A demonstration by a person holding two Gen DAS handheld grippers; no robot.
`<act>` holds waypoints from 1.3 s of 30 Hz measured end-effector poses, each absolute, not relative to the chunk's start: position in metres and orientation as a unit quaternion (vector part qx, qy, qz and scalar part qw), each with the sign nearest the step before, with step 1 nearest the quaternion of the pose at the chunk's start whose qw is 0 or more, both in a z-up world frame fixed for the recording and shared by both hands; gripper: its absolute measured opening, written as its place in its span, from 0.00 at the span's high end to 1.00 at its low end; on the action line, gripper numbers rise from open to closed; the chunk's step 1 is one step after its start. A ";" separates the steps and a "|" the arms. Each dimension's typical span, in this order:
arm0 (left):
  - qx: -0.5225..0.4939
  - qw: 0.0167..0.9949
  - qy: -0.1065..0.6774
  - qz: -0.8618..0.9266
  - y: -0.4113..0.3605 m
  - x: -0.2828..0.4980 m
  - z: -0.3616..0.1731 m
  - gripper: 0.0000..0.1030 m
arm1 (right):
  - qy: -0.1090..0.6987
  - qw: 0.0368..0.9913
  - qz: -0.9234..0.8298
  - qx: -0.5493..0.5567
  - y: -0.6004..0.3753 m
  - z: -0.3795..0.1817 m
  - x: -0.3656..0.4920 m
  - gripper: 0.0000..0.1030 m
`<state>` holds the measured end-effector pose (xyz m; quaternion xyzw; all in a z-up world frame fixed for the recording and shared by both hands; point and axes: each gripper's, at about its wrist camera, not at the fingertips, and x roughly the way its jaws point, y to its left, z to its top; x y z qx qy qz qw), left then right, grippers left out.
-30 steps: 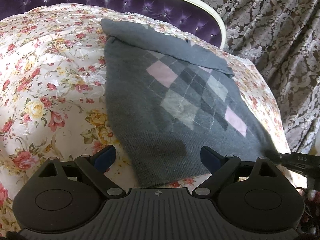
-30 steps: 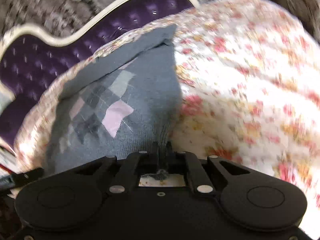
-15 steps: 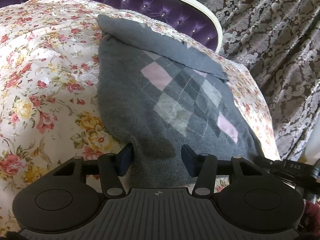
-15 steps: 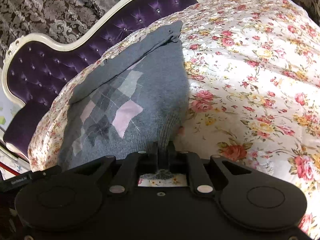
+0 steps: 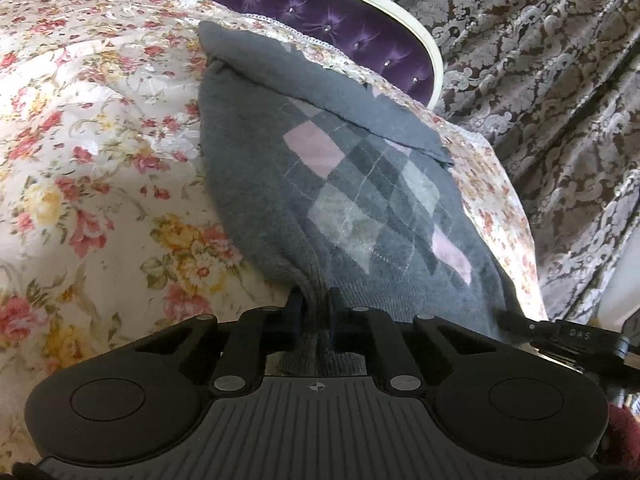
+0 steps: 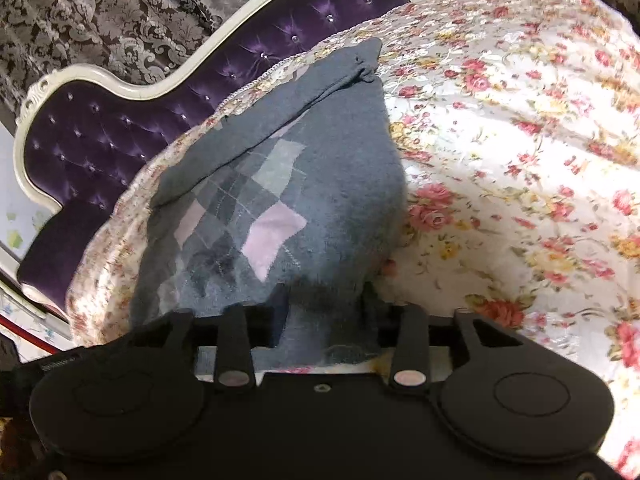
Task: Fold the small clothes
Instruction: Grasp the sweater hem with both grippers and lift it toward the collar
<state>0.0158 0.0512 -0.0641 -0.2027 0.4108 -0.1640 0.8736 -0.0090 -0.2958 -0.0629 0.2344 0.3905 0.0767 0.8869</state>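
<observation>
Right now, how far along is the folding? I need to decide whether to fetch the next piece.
Done: the grey argyle sweater lies flat on the floral bedspread, its top edge already folded over. In hand: the left claw pinches the near hem; the right claw straddles that hem, jaws apart. Left: probably carrying the hem up to the top.

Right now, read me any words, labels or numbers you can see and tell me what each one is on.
"DAS" on the black bar at the right edge of the left wrist view.
A pale printed line on the black bar at the left edge of the right wrist view: too blurred to read.
Nothing readable on the sweater.
</observation>
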 end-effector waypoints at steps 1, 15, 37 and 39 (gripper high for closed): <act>-0.202 0.875 0.408 -0.164 0.052 0.014 -0.062 0.90 | 0.394 0.888 0.075 0.227 -0.296 -0.062 -0.010 0.82; -0.209 0.893 0.338 -0.211 0.068 0.051 0.016 0.91 | 0.309 0.891 0.152 0.298 -0.320 0.010 0.013 0.85; -0.206 0.886 0.376 -0.177 0.062 0.029 -0.028 0.90 | 0.409 0.885 0.098 0.198 -0.281 -0.058 0.001 0.47; -0.207 0.887 0.374 -0.176 0.063 0.029 -0.025 0.90 | 0.413 0.881 0.104 0.208 -0.280 -0.064 0.008 0.88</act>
